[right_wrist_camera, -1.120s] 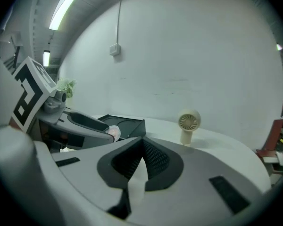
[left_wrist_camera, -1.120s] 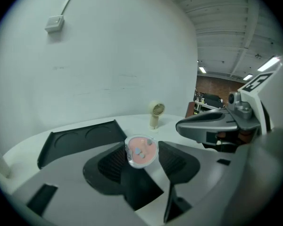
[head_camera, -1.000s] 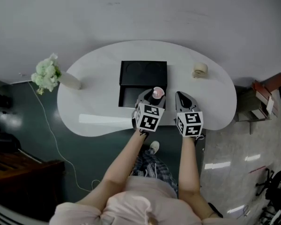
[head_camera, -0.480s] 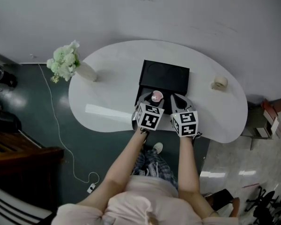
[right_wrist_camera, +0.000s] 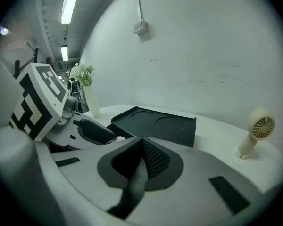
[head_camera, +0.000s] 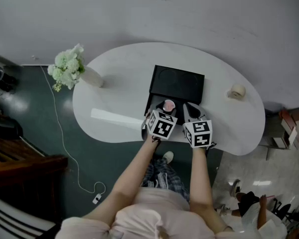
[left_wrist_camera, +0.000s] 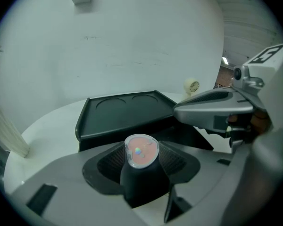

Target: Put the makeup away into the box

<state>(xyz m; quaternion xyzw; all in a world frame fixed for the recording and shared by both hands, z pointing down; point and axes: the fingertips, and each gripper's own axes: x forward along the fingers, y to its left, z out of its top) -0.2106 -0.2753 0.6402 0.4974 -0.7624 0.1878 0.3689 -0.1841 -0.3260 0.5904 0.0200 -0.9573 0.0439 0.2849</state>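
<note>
A small makeup jar [left_wrist_camera: 141, 150] with a black body and a clear pink lid sits between the pads of my left gripper [left_wrist_camera: 141, 166], which is shut on it. In the head view the jar [head_camera: 169, 104] hangs at the front of the black box [head_camera: 178, 83], over its pulled-out lower part. The box [left_wrist_camera: 125, 113] has a flat top with two round recesses. My right gripper [head_camera: 191, 109] is just right of the left one, beside the box's front right corner. Its pads [right_wrist_camera: 151, 157] are pressed together with nothing between them.
The box stands on a white kidney-shaped table [head_camera: 119, 96]. A vase of white flowers [head_camera: 70, 68] stands at the table's left end. A small cream fan [head_camera: 236, 91] stands at the right end. A cable runs across the dark floor [head_camera: 55, 133] on the left.
Both grippers have moved in toward the box's front, with the jar still in the left one. The head view has shifted, so the table now sits further right in the picture.
</note>
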